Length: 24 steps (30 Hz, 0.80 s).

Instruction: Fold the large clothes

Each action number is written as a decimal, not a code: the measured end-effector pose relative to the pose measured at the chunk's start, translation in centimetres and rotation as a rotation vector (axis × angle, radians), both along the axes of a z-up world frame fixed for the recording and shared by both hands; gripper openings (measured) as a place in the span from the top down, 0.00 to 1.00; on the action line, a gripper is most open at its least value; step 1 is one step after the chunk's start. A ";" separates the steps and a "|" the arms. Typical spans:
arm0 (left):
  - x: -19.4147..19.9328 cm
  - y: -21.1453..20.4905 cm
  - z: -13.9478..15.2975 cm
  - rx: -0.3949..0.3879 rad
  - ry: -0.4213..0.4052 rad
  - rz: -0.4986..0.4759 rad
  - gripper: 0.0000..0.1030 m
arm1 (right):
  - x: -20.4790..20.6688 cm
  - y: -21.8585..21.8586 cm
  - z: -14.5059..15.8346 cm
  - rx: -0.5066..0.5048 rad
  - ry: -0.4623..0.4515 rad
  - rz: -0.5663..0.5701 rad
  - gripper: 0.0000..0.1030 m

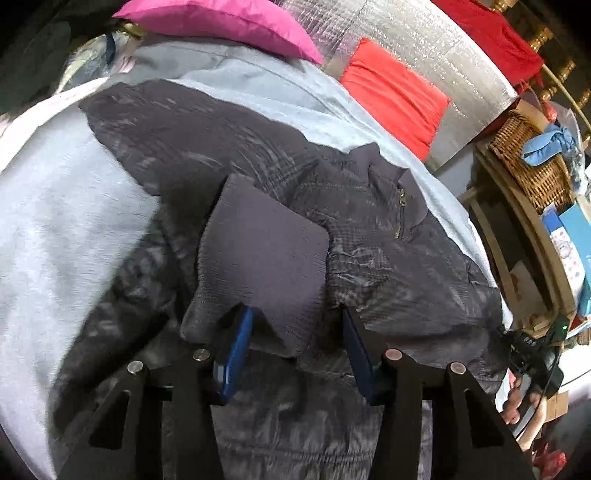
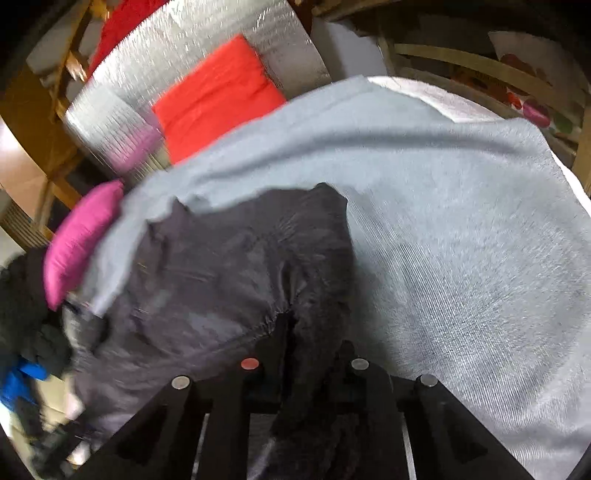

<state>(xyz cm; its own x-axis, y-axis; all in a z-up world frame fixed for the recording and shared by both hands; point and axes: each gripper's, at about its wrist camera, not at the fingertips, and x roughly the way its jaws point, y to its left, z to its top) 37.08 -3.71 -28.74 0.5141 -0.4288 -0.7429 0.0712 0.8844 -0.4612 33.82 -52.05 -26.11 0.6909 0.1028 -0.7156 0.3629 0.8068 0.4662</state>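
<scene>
Soft, even indoor light is falling on both views, casting no hard shadow, and the silver quilted panel (image 1: 424, 66) is giving back a mild glare. The right wrist view is showing strong motion blur, mostly over the dark jacket (image 2: 221, 266) and the pink cushion (image 2: 81, 240), while the left wrist view is staying sharper in the middle. The fisheye lens is bending all lines near the edges, and the corners are going black.

The dark jacket (image 1: 229, 155) sprawls over the pale grey blanket (image 1: 62, 229), which lies bare and open on either side of it. Along the far edge a magenta cushion (image 1: 221, 26) and a red cushion (image 1: 395, 99) block the way, with a wicker basket (image 1: 532, 162) crowding one end.
</scene>
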 end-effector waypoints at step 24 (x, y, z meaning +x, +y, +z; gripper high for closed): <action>9.9 16.2 -2.9 -0.385 0.056 0.409 0.24 | 1.2 20.9 0.1 -0.170 -0.098 0.490 0.57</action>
